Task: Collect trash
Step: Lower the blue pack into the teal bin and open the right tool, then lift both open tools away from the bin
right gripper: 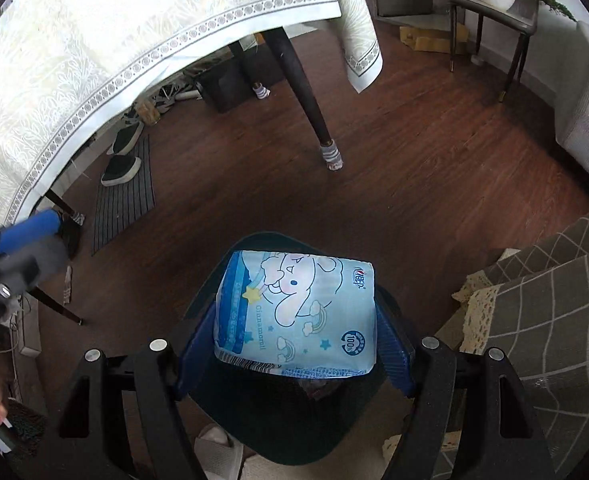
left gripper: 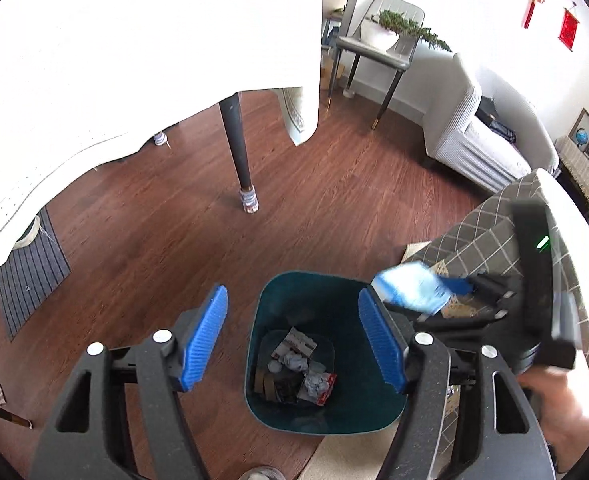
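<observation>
tissue pack [right gripper: 298, 312] between right gripper [right gripper: 294, 354] fingers, above bin [left gripper: 326, 360]

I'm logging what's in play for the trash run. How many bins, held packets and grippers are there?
Trash bin: 1
Blue tissue packet, held above the bin: 1
Grippers: 2, left gripper open, right gripper on the packet
Total: 4
</observation>
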Tool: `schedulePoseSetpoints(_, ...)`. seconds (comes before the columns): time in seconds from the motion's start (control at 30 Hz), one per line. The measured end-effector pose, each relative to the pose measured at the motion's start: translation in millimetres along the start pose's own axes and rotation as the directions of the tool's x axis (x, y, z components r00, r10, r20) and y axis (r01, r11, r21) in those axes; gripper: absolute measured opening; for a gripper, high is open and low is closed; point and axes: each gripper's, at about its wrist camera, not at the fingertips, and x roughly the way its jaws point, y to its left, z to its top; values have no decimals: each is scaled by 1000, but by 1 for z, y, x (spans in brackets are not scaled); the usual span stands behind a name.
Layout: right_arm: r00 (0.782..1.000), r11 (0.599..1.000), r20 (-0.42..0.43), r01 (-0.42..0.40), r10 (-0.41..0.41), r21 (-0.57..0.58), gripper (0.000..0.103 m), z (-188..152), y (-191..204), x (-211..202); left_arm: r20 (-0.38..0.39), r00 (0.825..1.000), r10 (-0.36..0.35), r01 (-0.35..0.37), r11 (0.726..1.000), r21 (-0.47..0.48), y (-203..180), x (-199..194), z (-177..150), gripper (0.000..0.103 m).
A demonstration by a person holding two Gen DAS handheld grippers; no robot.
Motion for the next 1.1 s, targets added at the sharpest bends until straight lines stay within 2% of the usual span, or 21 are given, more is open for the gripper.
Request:
schedulePoseSetpoints(0.1, 998, 999, -54, 21, -24, -44, 73, -6, 7, 18, 19, 999, -27, 28, 999, -24, 2, -6, 5, 67)
schedulePoseSetpoints(0.2, 994, 997, -98, 34, -42, -76, 73, -16, 13, 31, 36, 998, -42, 43, 999, -26, 0, -12, 8, 60)
schedulePoseSetpoints(0.33, 986, 992, -152, 55, -72, -111, 74, -28, 17, 44, 73, 997, -34, 34, 999, 6, -7, -25, 13, 53)
schedulePoseSetpoints(0.47, 980, 988, -173, 74, -97, -133, 75, -35, 20, 48, 95, 993, -70, 68, 997, 26, -15, -37, 18, 51)
schedulePoseSetpoints(0.63, 976, 986, -189, 76, -104, -150, 85, -45, 24, 51, 120, 990, -80, 76, 996, 41, -24, -45, 21, 51)
schedulePoseSetpoints(0.87, 974, 982, -199, 69, -104, -176, 86, -55, 20, 42, 131, 986, -103, 101, 995, 23, -36, -46, 27, 51)
schedulePoseSetpoints(1.1, 988, 986, -129, 64, -84, -154, 86, -58, 12, 10, 155, 981, -120, 114, 992, 48, -61, -58, 35, 52)
